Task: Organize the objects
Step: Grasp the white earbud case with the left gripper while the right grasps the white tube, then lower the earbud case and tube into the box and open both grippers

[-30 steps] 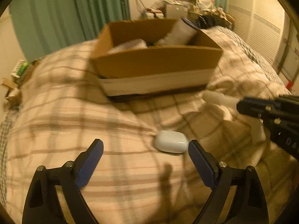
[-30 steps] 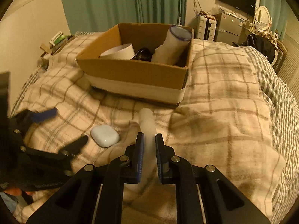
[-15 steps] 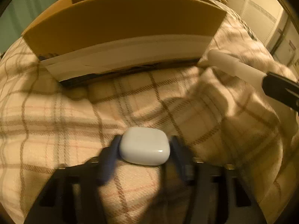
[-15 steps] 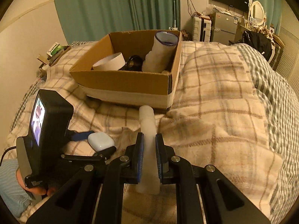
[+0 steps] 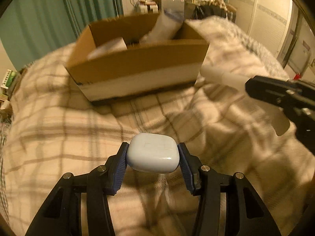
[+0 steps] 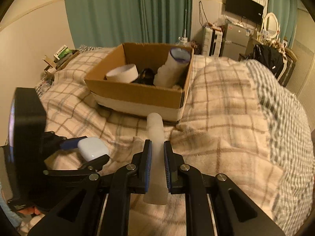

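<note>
Between the blue pads of the left gripper [image 5: 152, 158] sits a small white rounded plastic case [image 5: 153, 153], pinched on both sides and lifted just clear of the cream plaid blanket [image 5: 59, 129]. The jaws have just closed in on it. Over on the right gripper [image 6: 157, 164], the fingers are nearly together, clamped on a pale translucent plastic tube [image 6: 156, 149] that sticks out past the tips toward the box and also back behind the pads.

Ahead of both sets of fingers is an open brown cardboard box [image 6: 137, 93] with a white band along its base, sitting on the blanket. Inside it: a white cylindrical roll [image 6: 123, 72] lying down, a tall white tube with a purple rim [image 6: 173, 66] leaning in the corner, and something dark between them that I can't make out.
</note>
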Demonstrator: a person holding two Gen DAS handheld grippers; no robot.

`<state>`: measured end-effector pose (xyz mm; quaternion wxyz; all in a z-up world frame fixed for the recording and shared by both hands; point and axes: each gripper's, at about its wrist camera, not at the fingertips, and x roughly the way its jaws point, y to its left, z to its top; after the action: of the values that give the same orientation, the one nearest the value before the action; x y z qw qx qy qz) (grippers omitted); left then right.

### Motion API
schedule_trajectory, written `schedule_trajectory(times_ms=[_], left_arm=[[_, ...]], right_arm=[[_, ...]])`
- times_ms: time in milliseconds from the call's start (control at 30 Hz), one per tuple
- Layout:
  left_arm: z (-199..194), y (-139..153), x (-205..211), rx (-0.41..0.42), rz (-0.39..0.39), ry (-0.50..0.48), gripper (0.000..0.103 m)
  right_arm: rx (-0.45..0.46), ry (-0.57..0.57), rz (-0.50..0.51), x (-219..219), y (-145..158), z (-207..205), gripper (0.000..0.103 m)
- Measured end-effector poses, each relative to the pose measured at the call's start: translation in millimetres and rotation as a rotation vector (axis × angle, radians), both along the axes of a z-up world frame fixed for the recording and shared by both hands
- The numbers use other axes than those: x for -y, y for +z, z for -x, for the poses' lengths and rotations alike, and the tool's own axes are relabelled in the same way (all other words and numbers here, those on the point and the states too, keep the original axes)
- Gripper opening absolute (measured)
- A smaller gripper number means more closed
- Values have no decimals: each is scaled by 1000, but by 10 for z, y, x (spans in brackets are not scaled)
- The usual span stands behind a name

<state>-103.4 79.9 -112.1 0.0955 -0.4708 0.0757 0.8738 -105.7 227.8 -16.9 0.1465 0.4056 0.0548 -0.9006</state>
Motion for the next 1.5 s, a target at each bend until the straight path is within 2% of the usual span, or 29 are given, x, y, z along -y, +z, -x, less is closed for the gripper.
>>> schedule_trajectory(times_ms=[167, 433, 700, 900, 1067, 1200, 1333, 1500], left_arm=[[-140, 422, 119, -82, -44, 9, 51], [-115, 1064, 270, -199, -95, 21, 51], [193, 1749, 390, -322, -92, 37, 51], [628, 2035, 405, -376, -56, 32, 51], [1084, 2089, 382, -392, -34, 34, 51], [1441, 1973, 323, -381, -16, 29, 51], [1787, 1697, 289, -347, -5, 30, 51], [2137, 1225, 304, -271, 0, 44, 51]], right_arm=[[-59, 0, -3, 23, 330, -202, 11], [-170, 18, -37, 134, 912, -408, 11], [-276, 59, -47, 291, 1494, -213, 11], [-334, 85, -46, 369, 1822, 164, 11], [-346, 93, -29, 419, 1887, 649, 11], [-335, 90, -22, 460, 1797, 1075, 11], [-309, 93, -12, 496, 1596, 1481, 11], [-239, 91, -18, 511, 1201, 1947, 11]])
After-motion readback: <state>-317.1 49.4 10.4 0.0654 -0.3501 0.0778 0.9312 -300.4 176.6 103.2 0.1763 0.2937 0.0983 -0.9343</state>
